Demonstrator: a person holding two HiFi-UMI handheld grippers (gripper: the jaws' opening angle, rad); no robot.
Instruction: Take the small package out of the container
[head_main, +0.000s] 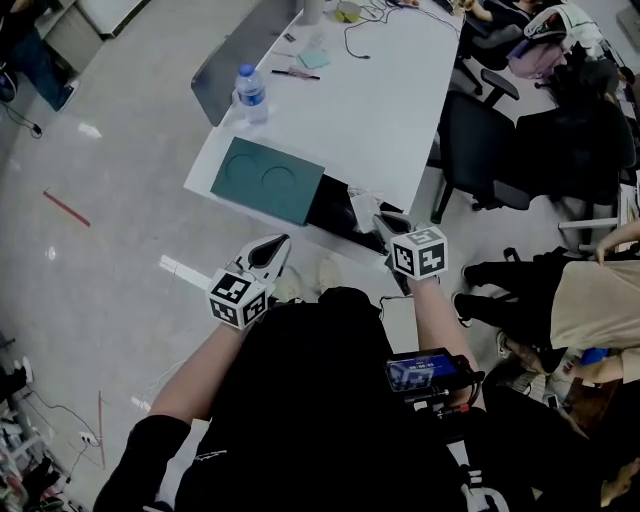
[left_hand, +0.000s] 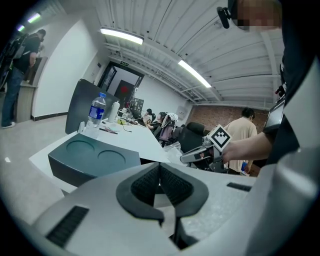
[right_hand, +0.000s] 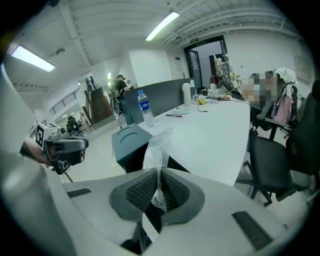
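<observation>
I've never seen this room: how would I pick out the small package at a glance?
Find the long white table; at its near corner sits a dark green box with two round dents. Beside it, the right gripper pinches a small clear plastic package between its fingers. It is the only crinkly, see-through bag, unlike the rigid blue-capped water bottle.

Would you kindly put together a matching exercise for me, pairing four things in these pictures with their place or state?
Things:
1. water bottle
2. clear plastic package
3. left gripper
4. teal box

Place or state:
a. shut, with nothing in it
b. pinched in the right gripper
c. flat at the near corner of the white table
d. upright, farther along the table

Pairs: 1-d; 2-b; 3-a; 4-c
</observation>
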